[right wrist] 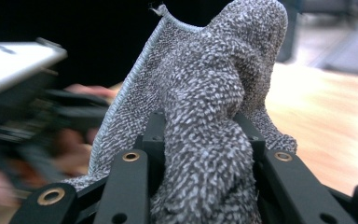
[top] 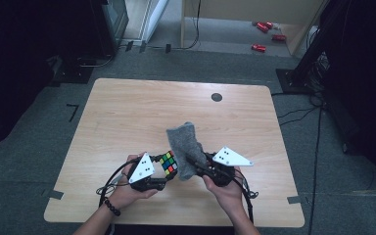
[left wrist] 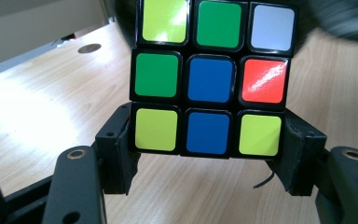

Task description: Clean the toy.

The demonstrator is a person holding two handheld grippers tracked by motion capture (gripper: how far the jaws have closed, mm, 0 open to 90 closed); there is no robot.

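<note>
Presently the puzzle cube (left wrist: 209,77) is clamped by its bottom layer in the left tongs (top: 162,182), above the surface (top: 127,112) near its front edge. A bunched grey cloth (right wrist: 205,140) is pinched in the right tongs (right wrist: 200,140), against the cube's side. Hard wiping could twist the cube loose, since only one layer is gripped. Glossy stickers in green, blue, yellow-green, red and white are seen.

Left tongs (top: 165,175) and right tongs (top: 196,163) clamped, facing inward
</note>
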